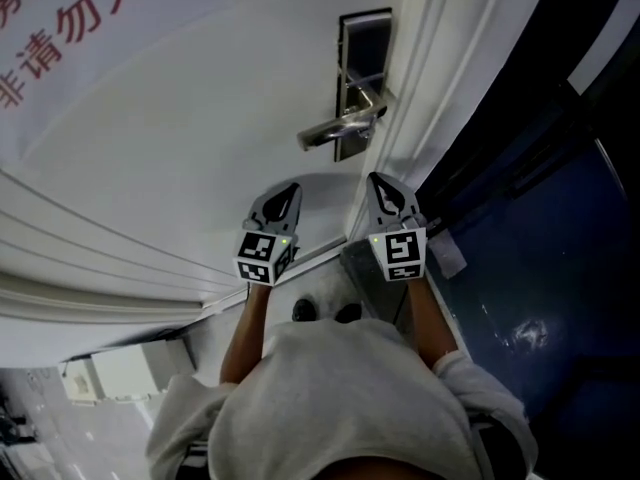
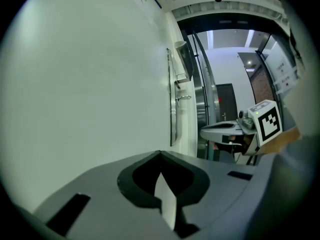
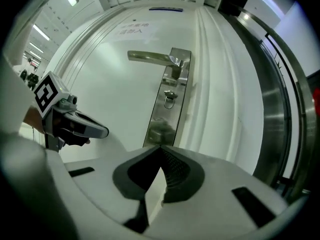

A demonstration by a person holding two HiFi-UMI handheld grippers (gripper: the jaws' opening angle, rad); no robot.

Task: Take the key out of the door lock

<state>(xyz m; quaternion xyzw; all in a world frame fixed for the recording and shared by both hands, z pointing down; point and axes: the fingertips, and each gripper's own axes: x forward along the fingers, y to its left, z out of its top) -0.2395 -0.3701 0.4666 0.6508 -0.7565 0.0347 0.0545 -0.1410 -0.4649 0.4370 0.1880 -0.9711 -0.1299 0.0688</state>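
The right gripper (image 3: pixel 160 149) sits at the lower centre of the right gripper view. Its 2 grey jaws are pressed together into 1 point with nothing between them, and the dark inner pads are ribbed. The tip aims at the door (image 3: pixel 110 99), a smooth white panel, and is clear of it.

Just above the tip in that frame stands the lock plate (image 3: pixel 172 69), a tall narrow strip of brushed steel. The key (image 3: pixel 170 99) is small and metal with a ring-shaped loop. It sticks out of the plate about halfway down, below the handle (image 3: pixel 150 57), a flat steel lever reaching toward the upper left.

The left gripper (image 2: pixel 160 154), at the lower centre of its own view, also has its 2 jaws closed to a point and is empty. It looks along the plain matte door, where the plate shows edge-on as a thin strip at centre frame.

In the head view, both grippers sit side by side at centre frame, below the plate and apart from it. Each carries a cube (image 1: pixel 267 256) of black-and-white squares. Bare forearms run back into soft grey sleeves (image 1: pixel 190 408). A white sign (image 1: pixel 70 28) with red characters fills the upper left.
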